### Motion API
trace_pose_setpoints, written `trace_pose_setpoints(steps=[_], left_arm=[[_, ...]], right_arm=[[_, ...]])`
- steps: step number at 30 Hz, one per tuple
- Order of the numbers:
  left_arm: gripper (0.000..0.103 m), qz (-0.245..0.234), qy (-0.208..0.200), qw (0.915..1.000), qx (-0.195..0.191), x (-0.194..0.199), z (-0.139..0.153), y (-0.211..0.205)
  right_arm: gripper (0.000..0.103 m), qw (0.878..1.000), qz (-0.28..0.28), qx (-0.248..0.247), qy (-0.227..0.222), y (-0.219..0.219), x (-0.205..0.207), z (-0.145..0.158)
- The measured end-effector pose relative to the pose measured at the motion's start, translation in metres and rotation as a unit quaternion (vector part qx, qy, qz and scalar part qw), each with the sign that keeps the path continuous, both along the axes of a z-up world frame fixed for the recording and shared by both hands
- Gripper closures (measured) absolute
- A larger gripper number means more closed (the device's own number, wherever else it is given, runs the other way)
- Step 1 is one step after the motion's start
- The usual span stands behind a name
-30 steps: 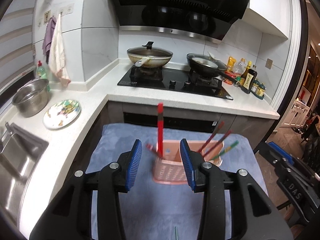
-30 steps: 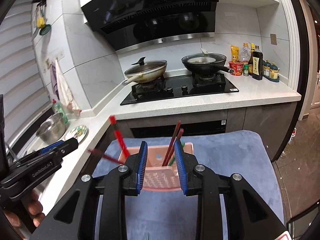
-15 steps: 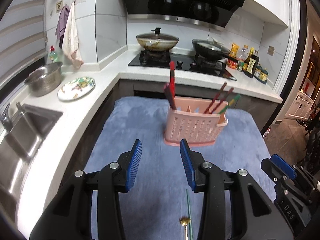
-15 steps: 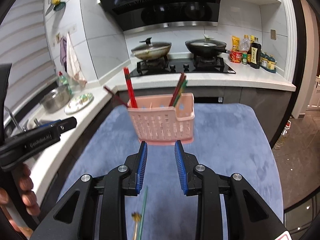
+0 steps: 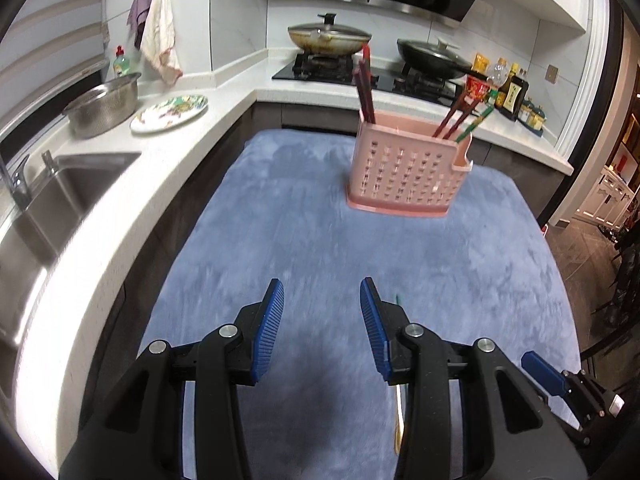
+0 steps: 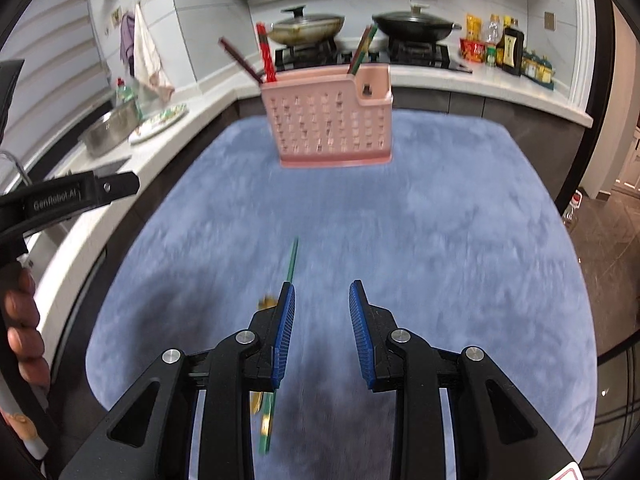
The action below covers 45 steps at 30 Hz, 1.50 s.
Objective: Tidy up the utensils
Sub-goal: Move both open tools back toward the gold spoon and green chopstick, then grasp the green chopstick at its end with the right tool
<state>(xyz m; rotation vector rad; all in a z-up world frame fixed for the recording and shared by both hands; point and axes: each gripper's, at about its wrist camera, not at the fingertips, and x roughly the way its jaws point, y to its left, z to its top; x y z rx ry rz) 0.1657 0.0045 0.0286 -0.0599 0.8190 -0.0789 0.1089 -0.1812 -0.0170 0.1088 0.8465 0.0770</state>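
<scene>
Right wrist: both hand-held grippers [image 6: 322,300] [image 5: 322,300] released; green chopstick [image 6: 293,258] beside left fingertip; mat [image 6: 460,240] bare ahead.

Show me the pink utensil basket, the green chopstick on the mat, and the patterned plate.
pink utensil basket [image 6: 332,120], right wrist view, front wall.
green chopstick [image 6: 292,258], right wrist view, upper shaft.
patterned plate [image 5: 170,108], left wrist view, centre.

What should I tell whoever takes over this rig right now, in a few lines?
Left claw: open, empty, above the blue plush mat.
Right claw: open, empty, above the same mat.
Pink perforated plastic utensil caddy stands at the mat's far end and holds red and green chopsticks.
Left to do: one green chopstick lies on the mat by the right claw's left finger; pick it up and put it in the caddy.
</scene>
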Motion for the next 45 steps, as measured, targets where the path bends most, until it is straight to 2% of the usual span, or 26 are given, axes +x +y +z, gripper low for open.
trace_pose_setpoints(steps=[8,16,31,36,40,43,45], left_arm=[[0.065,0.003,0.033,0.9994,0.006,-0.023,-0.034,0.005],[0.065,0.007,0.066,0.9977,0.011,-0.045,-0.065,0.007],[0.065,0.004,0.085,0.9961,0.02,-0.058,-0.083,0.009],[0.065,0.0,0.092,0.9956,0.02,-0.058,-0.087,0.007],[0.064,-0.007,0.097,0.995,0.02,-0.059,-0.091,0.003],[0.053,-0.013,0.099,0.9948,0.02,-0.06,-0.094,-0.002],[0.052,-0.021,0.1,0.9946,0.018,-0.061,-0.096,-0.008]], right_arm=[[0.075,0.999,0.022,-0.001,0.042,0.019,-0.034,-0.042],[0.075,0.997,0.048,-0.006,0.067,0.037,-0.053,-0.067],[0.078,0.993,0.067,-0.015,0.094,0.052,-0.059,-0.093],[0.096,0.993,0.056,-0.022,0.099,0.049,-0.058,-0.099],[0.096,0.995,0.031,-0.015,0.095,0.037,-0.057,-0.097],[0.096,0.996,0.005,-0.005,0.091,0.022,-0.056,-0.094],[0.096,0.996,-0.012,0.0,0.09,0.011,-0.056,-0.093]])
